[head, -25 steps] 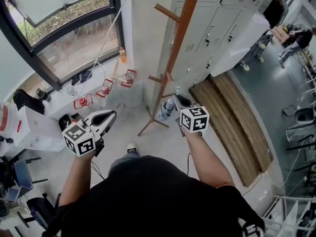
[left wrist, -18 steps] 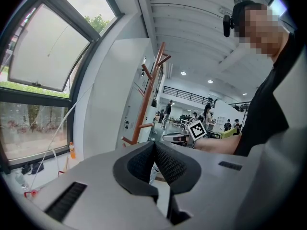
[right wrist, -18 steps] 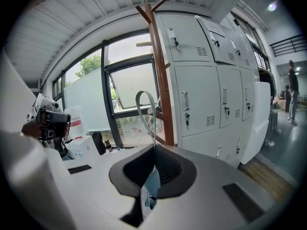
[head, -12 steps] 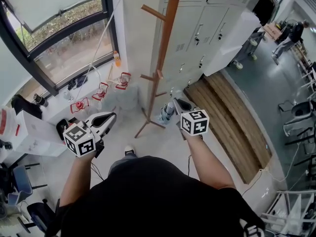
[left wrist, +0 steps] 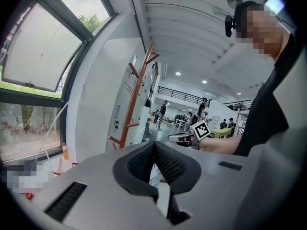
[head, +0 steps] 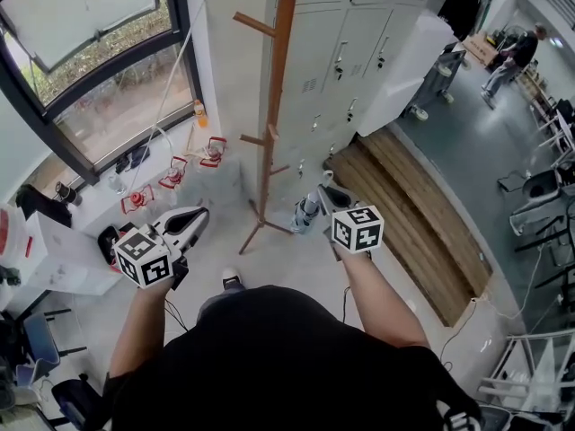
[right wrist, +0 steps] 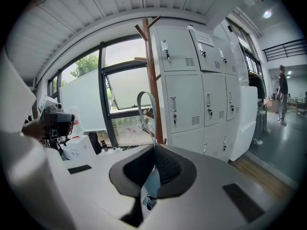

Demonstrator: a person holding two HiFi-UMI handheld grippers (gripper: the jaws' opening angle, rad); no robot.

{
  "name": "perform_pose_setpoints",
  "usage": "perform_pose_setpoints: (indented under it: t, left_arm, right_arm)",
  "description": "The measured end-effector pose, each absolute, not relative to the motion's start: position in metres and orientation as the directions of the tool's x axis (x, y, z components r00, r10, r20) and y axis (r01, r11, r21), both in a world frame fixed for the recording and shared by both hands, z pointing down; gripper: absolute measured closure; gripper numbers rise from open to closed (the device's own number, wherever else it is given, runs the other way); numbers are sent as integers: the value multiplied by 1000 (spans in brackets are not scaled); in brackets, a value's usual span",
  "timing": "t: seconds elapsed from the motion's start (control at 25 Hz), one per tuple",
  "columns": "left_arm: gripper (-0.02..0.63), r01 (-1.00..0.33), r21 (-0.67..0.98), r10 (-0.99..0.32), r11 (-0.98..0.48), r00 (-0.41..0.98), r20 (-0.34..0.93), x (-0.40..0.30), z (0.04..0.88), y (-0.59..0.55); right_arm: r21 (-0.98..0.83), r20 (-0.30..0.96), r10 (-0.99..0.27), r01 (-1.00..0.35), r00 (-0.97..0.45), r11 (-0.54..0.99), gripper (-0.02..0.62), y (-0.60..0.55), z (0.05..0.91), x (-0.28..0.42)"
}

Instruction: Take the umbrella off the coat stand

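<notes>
The right gripper (head: 326,195), jaws clamped on the umbrella (head: 308,210), holds it at about four o'clock from the stand (head: 272,88), where a careless swing could snag its hook (right wrist: 138,99) on a low peg (head: 254,139), while the left gripper (head: 192,219) is closed and empty.

The person is holding both forearms forward in the lower half of the head view, the left arm (head: 146,320) at lower left and the right arm (head: 377,294) just right of centre. The left gripper (head: 199,215) is pointing toward the upper right, its jaws pressing together on nothing. The right gripper (head: 325,193) is pointing up the frame, its jaws clamping the umbrella (right wrist: 152,186).
</notes>
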State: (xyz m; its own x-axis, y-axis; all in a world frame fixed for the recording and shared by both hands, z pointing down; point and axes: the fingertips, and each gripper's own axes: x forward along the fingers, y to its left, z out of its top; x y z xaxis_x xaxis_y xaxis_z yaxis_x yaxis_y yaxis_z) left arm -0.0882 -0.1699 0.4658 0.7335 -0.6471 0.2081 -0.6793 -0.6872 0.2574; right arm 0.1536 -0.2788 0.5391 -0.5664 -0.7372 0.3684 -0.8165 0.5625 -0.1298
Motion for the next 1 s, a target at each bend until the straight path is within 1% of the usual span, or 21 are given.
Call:
perform_pose_setpoints:
  t: [0.44,1.0]
  left_arm:
    - [584,-654,264,-621,-709,757,204,-59,465,-148]
    - [584,-614,257,-579,-746,789,205,-21,463,-134]
  right_arm:
    - [-150,347,-759,-832,-550,534,581,-243,528,192]
    - [-158,350,-777,-851,-523,501,581,-208,532,229]
